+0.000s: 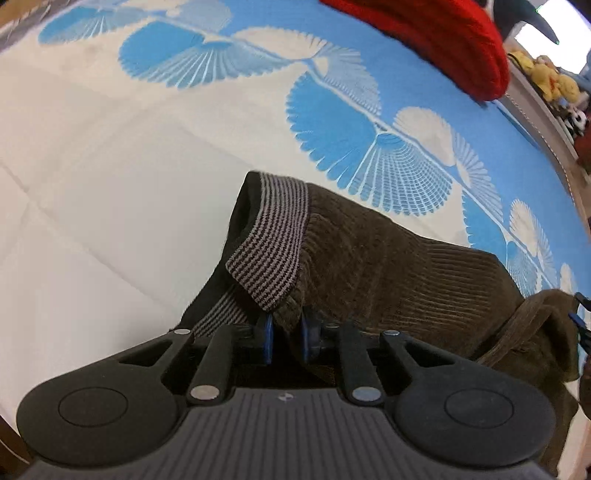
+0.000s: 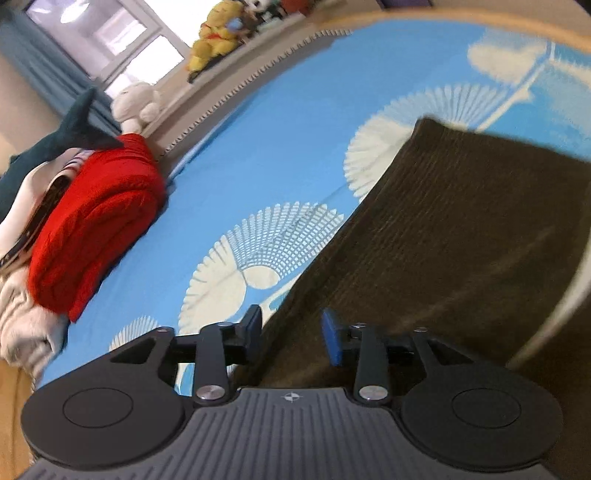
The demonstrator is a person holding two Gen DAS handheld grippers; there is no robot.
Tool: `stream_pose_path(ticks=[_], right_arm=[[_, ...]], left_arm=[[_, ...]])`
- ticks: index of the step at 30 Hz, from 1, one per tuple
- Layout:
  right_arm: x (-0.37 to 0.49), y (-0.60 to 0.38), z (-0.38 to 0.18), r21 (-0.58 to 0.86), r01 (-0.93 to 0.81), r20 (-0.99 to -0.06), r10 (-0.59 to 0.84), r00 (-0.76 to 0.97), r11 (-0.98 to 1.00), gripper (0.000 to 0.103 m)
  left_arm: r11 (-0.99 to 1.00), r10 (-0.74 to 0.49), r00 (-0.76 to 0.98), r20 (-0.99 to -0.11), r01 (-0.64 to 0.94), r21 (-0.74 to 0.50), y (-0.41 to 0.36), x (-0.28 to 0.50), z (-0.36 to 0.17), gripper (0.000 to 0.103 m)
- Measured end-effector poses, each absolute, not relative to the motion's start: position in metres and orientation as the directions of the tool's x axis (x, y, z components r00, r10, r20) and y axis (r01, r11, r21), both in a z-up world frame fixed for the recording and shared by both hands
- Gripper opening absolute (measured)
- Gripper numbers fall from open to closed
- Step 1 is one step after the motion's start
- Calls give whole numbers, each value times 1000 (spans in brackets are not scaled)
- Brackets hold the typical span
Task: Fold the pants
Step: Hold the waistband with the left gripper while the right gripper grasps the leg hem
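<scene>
Brown corduroy pants (image 1: 388, 258) lie on the bed, a striped ribbed band (image 1: 273, 236) folded over at their near end. In the left wrist view my left gripper (image 1: 287, 334) pinches a ridge of the corduroy just below that band, its blue pads (image 1: 266, 338) pressing the cloth from both sides. In the right wrist view the pants (image 2: 461, 236) spread flat to the right, blurred. My right gripper (image 2: 293, 332) stands open over their left edge, with cloth under the gap and the blue pads (image 2: 330, 341) apart from it.
The bed cover (image 1: 110, 166) is white and blue with fan shapes (image 2: 258, 147). A red knitted garment (image 2: 96, 229) lies on a pile of clothes (image 2: 22, 295) at the bed's side, also in the left wrist view (image 1: 450, 40). Plush toys (image 2: 218, 33) line the ledge behind.
</scene>
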State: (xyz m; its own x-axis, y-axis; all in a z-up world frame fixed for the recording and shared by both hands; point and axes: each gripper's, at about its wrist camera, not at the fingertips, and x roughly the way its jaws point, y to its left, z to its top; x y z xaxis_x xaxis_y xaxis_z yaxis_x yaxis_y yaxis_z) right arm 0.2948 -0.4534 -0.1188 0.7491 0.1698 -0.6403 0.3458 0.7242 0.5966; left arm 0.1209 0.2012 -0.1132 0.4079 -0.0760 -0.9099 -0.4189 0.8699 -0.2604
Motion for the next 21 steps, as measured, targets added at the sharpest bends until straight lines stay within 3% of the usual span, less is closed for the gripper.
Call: stream_pose_path(ticks=[5,10,12,13,16,21], right_arm=[[345,-442,-138,505,402,-693,81,717,764,51],[359,-436,-157,429,475,-740,-2,672,768,51],[364,-426,-156,345,445,-746,-46,664,826,30],[365,-425,-155,319,435,-748,-58,661,842,6],[356,-441,-146,376,466,-736,-46,675,801,6],[299,-472,-70,447,433,-633,-65,772,783,6]], left_arm=[[874,-67,394,-916,-420,-244,199,123,-111,16],[873,-60,381,-923,-428,-233,198,124,-113,16],[875,-57,381,-923,-427,-230,197,123,-112,16],[876,-55,382,-923,-426,-228,197,124,-111,16],[871,-63,389,-919,-428,-241,199,125,-109,16],[862,-112,448,-887,-400,-311,202,118,-96,14]])
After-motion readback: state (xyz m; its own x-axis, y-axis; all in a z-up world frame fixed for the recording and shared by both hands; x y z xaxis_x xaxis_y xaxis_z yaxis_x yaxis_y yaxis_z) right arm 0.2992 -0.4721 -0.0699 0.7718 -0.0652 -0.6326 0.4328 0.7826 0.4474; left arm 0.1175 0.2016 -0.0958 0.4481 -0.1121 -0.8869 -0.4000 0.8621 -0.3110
